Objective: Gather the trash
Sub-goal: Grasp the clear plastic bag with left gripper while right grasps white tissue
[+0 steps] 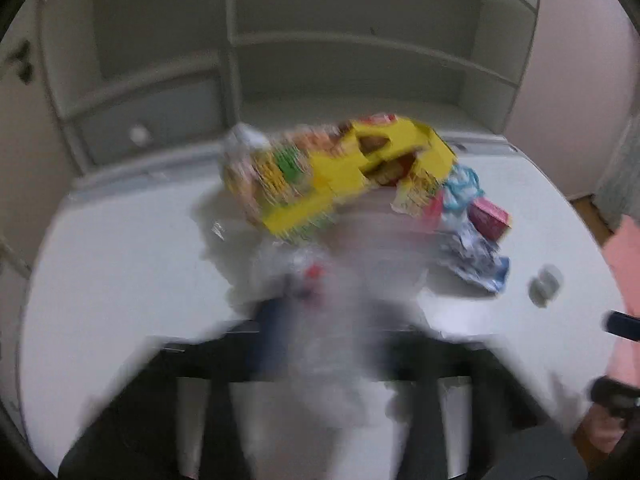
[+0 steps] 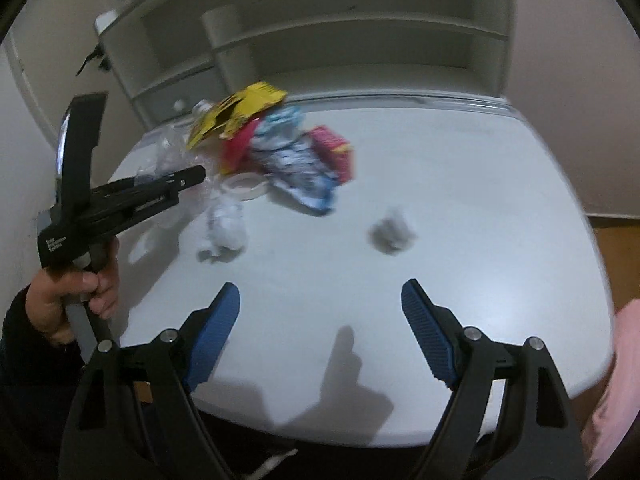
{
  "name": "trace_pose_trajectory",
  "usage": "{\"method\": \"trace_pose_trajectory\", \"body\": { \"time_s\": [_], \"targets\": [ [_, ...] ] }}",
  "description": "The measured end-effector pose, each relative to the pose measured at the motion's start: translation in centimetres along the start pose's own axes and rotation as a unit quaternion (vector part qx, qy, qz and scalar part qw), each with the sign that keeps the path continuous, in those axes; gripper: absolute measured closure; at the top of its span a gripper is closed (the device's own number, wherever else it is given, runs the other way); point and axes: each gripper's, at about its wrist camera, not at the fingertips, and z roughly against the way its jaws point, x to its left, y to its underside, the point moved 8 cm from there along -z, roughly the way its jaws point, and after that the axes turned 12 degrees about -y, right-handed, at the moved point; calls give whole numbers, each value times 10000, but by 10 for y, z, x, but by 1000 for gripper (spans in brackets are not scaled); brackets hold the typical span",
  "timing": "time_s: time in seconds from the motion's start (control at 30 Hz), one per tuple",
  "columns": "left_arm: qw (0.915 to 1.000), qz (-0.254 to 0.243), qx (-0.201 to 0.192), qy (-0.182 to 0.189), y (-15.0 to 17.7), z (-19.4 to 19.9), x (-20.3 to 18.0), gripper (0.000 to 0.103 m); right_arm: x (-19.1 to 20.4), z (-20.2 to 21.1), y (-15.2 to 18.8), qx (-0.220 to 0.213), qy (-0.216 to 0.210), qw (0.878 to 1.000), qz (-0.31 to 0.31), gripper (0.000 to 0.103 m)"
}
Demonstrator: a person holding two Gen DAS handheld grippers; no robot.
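At the bottom of the frame the right gripper (image 2: 320,312) hovers over the round white table (image 2: 460,208), blue-padded fingers spread wide, holding nothing. At left, the left gripper (image 2: 192,178) reaches level toward the centre; its grip I cannot tell. Beyond, upper centre, lies the colourful crumpled wrapper pile (image 2: 280,140).

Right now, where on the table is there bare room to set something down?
The white table is bare right of the crumpled gray wad, and between it and the right gripper. The wrapper pile crowds the far left.
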Motion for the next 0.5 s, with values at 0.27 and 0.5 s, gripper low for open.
{"method": "trace_pose_trajectory", "body": {
  "time_s": [0.27, 0.5],
  "targets": [
    [9997, 129, -150, 108, 23, 64, 39, 89, 53, -71, -31, 461, -283, 9972, 507, 30],
    [9996, 109, -256, 100, 41, 107, 61, 89, 62, -107, -36, 704, -1, 9950, 714, 50]
  ]
}}
